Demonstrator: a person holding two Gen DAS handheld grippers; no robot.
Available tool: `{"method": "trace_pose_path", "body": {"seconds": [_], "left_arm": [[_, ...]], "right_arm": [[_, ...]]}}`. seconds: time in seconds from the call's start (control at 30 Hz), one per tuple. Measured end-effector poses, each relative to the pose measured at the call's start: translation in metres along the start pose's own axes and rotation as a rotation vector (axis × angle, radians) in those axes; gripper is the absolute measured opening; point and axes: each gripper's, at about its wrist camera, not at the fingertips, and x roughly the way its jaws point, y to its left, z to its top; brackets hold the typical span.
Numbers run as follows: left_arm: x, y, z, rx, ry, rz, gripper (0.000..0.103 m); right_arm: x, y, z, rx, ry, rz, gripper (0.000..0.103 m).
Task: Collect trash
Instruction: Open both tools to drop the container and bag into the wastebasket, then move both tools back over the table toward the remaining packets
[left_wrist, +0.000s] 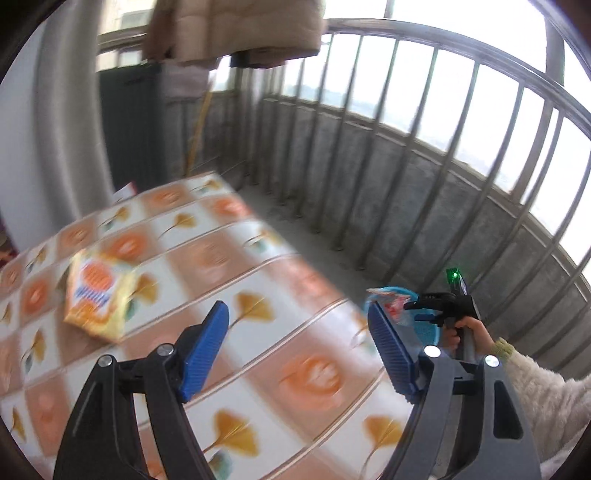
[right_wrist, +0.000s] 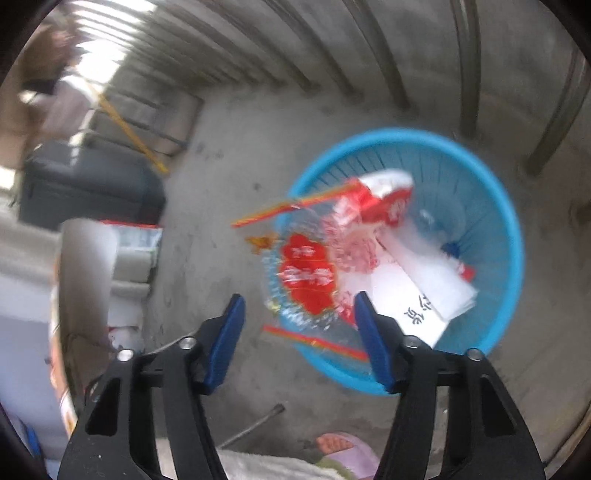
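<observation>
The right gripper (right_wrist: 299, 339) hangs over the blue basket (right_wrist: 513, 236) on the concrete floor, fingers spread wide and holding nothing; a clear red-printed wrapper (right_wrist: 306, 277) lies just below them, seemingly mid-drop. Its writing is too blurred to read. The left gripper (left_wrist: 299, 350), equally wide and empty, faces the table (left_wrist: 258, 369), where a yellow snack packet (left_wrist: 98, 299) probably comes next.
</observation>
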Motion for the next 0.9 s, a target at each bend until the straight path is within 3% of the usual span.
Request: {"method": "trace_pose_path", "body": {"seconds": [0.2,0.4,0.53,0.57,0.6,0.67,0.8,0.9], "left_arm": [[-0.015,0.029,-0.016,-0.039,0.021,0.091,0.075],[-0.011,0.043,-0.021,-0.110,0.042,0.076,0.075],[-0.007,0.040,-0.020,-0.101,0.050,0.073,0.075],[-0.007,0.039,-0.020,-0.099,0.049,0.072,0.075],[-0.007,0.039,-0.019,-0.098,0.047,0.070,0.075],[-0.006,0.038,-0.018,-0.098,0.042,0.066,0.075],[-0.005,0.040,-0.017,-0.101,0.040,0.063,0.075],[-0.004,0.041,-0.018,-0.105,0.045,0.063,0.075]], "right_arm": [[0.023,-0.015,0.003,0.042,-0.008,-0.069,0.041],[0.005,-0.032,0.001,0.101,-0.091,-0.014,0.047],[0.017,-0.046,0.003,0.106,-0.044,-0.016,0.050],[0.014,-0.045,0.002,0.093,-0.037,-0.022,0.040],[0.016,-0.043,0.001,0.080,-0.033,-0.022,0.024],[0.018,-0.041,-0.002,0.073,-0.028,-0.014,0.006],[0.000,-0.040,-0.010,0.054,-0.088,0.010,0.000],[-0.021,-0.058,-0.021,0.121,-0.154,0.046,0.000]]}}
